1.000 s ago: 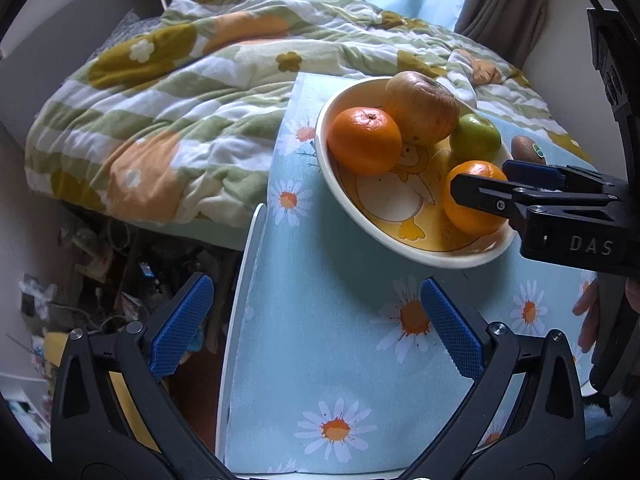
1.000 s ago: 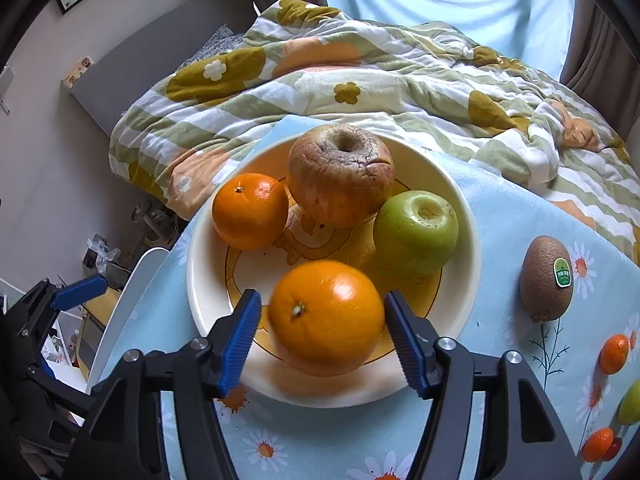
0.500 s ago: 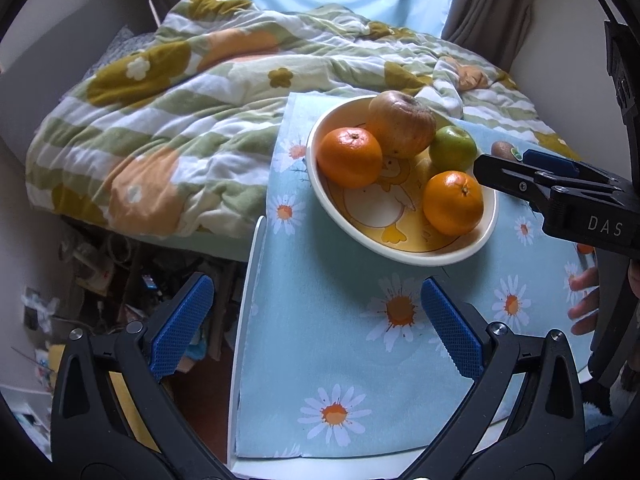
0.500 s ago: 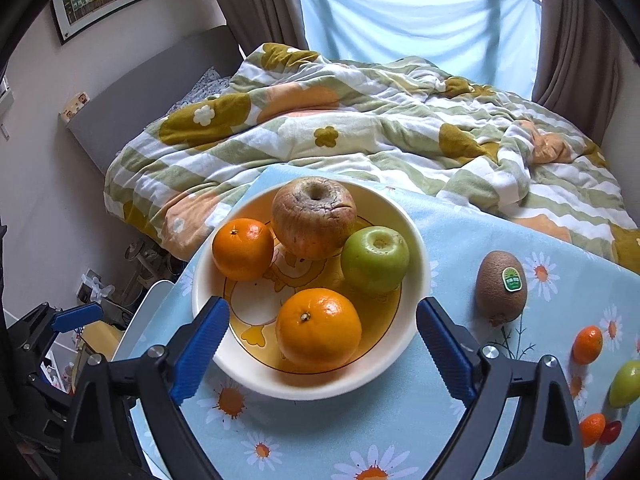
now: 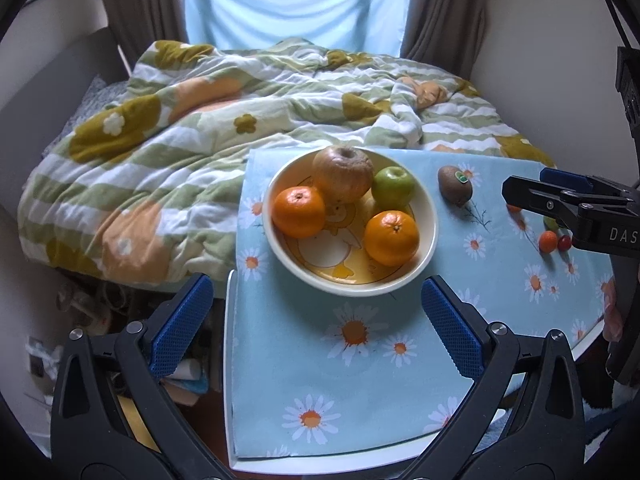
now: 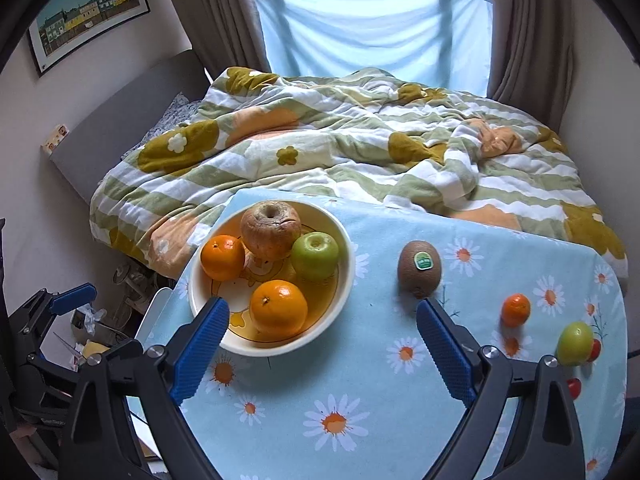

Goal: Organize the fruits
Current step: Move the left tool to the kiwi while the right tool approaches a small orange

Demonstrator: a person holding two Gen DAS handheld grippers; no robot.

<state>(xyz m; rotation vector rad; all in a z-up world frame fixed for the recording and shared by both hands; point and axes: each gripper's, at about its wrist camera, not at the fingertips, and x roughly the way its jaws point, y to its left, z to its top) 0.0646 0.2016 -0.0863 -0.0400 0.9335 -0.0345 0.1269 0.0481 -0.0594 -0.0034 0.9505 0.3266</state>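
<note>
A cream bowl (image 6: pixel 344 280) (image 5: pixel 430 236) on the daisy tablecloth holds two oranges (image 6: pixel 279 309) (image 6: pixel 222 257), a brown wrinkled apple (image 6: pixel 271 229) and a green apple (image 6: pixel 315 255). A kiwi (image 6: pixel 419 266) (image 5: pixel 455 184) lies right of the bowl. A small orange fruit (image 6: pixel 515 310), a small green fruit (image 6: pixel 575 343) and red cherry tomatoes (image 6: pixel 594 350) lie further right. My right gripper (image 6: pixel 322 352) is open and empty, above the table in front of the bowl. My left gripper (image 5: pixel 316 332) is open and empty, near the table's front left corner.
A bed with a flowered striped quilt (image 6: pixel 360 152) lies behind the table. The table's left edge (image 5: pixel 230 360) drops to floor clutter (image 5: pixel 88 304). The right gripper's body (image 5: pixel 572 208) juts in at the right of the left wrist view.
My right gripper has opened off the front orange, left it in the bowl, and pulled back and up. The left gripper has also drawn back.
</note>
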